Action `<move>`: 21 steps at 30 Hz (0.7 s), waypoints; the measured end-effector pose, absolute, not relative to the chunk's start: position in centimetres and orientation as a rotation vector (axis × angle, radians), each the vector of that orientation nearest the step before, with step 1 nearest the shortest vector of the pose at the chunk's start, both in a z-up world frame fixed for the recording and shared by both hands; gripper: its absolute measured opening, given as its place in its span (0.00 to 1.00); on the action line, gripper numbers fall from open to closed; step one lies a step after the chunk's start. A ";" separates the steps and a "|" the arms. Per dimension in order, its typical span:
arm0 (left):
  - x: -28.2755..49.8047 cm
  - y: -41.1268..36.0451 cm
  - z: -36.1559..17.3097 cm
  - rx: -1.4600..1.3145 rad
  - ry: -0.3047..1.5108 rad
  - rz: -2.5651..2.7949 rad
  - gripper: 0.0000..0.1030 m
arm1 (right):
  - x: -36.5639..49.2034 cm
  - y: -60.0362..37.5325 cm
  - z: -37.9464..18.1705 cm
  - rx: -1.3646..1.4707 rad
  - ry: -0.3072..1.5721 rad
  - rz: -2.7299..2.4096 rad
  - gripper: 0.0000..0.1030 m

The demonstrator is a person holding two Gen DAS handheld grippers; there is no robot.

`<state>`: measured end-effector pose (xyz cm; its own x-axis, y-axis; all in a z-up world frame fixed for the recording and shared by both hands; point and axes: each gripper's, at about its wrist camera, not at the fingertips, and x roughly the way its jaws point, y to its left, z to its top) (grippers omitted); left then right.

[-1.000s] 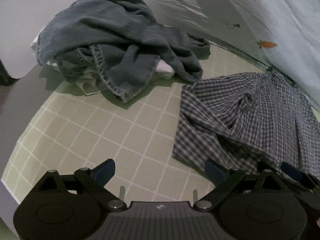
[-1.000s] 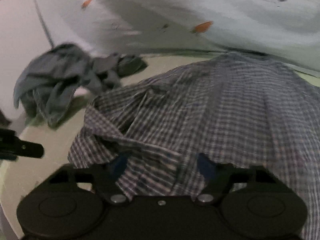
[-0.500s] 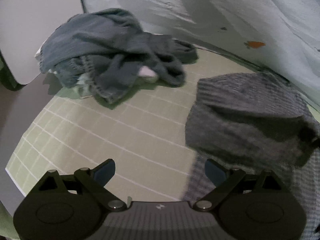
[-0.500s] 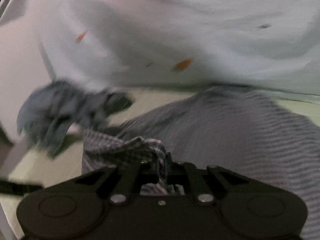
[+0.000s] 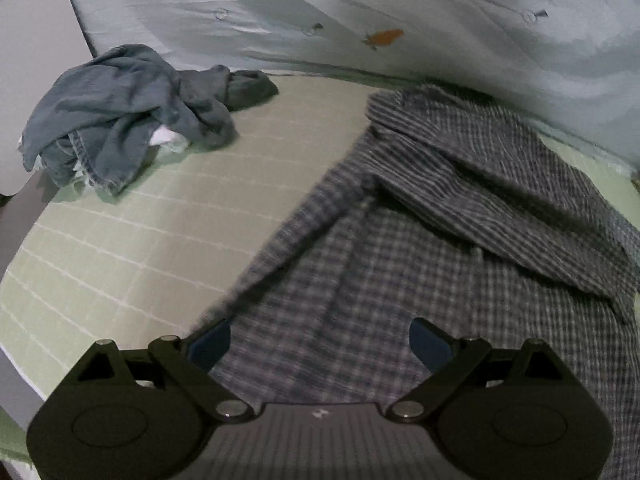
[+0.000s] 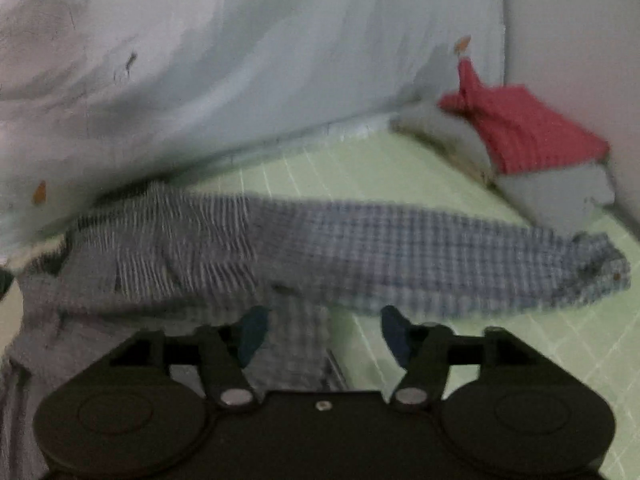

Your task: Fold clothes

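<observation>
A grey-blue checked shirt (image 5: 420, 248) lies spread on the green gridded sheet (image 5: 152, 240). One sleeve (image 5: 500, 176) is folded across its upper part. My left gripper (image 5: 320, 344) is open just above the shirt's near edge, holding nothing. In the right wrist view the shirt (image 6: 160, 256) lies at left and its other sleeve (image 6: 440, 264) stretches out to the right over the sheet (image 6: 540, 360). My right gripper (image 6: 320, 336) is open over the shirt's edge, holding nothing.
A crumpled pile of grey-blue garments (image 5: 132, 108) sits at the far left of the bed. A pale quilt with carrot prints (image 5: 400, 20) lies along the back. Folded red (image 6: 524, 132) and grey clothes (image 6: 556, 192) are stacked at the far right.
My right gripper was shut on the shirt half a second ago; it has let go and swung right. The shirt now lies flatter with a sleeve across it. My left gripper moved over the shirt's edge.
</observation>
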<state>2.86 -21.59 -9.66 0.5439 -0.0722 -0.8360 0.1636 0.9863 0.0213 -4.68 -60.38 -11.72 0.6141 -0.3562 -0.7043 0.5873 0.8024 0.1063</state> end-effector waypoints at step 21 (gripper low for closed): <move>13.4 -19.6 -13.8 0.009 1.043 0.117 0.93 | 18.1 -43.7 -17.8 -0.207 0.782 0.021 0.93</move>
<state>13.41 -19.60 -13.84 0.4980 0.1012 -0.8613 -0.0926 0.9937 0.0633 18.05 -43.69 -17.83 0.7104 -0.0575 -0.7015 -0.0958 0.9795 -0.1774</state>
